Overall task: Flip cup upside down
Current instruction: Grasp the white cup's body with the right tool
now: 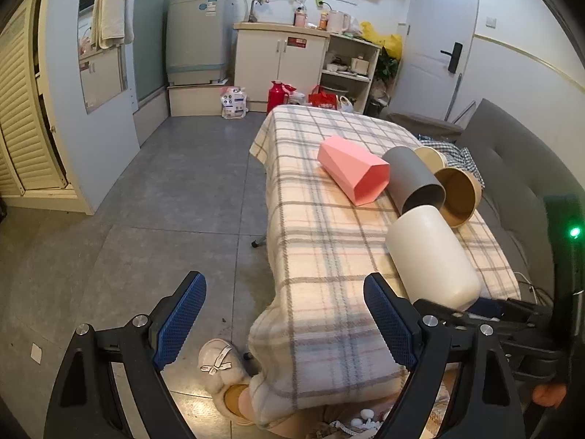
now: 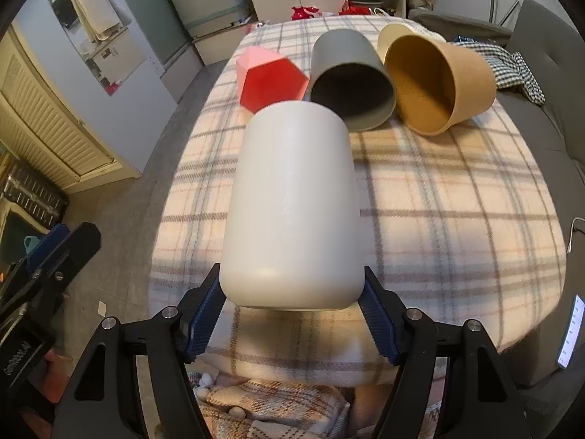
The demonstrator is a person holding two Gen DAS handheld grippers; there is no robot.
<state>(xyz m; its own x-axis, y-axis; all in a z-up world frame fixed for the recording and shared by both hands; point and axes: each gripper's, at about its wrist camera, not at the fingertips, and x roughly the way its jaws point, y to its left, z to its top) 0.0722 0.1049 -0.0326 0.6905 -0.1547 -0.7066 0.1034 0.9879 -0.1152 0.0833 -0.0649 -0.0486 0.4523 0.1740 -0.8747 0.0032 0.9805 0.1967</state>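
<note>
Right gripper [image 2: 292, 314] clamps the white cup [image 2: 292, 201], grey cup [image 2: 351, 80] crowding at one o'clock on the plaid table [image 2: 457, 201]; left gripper [image 1: 285, 322] gapes empty.

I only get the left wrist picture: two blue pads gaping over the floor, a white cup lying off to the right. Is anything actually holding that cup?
Observer: Yes. The right gripper clamps the white cup at its closed base end.
Operator: Which way does its mouth face?
Observer: Away from the gripper, toward the grey cup; the opening itself is hidden.
Operator: Is that grey one empty?
Observer: Its dark inside shows nothing, like the tan cup beside it.
</note>
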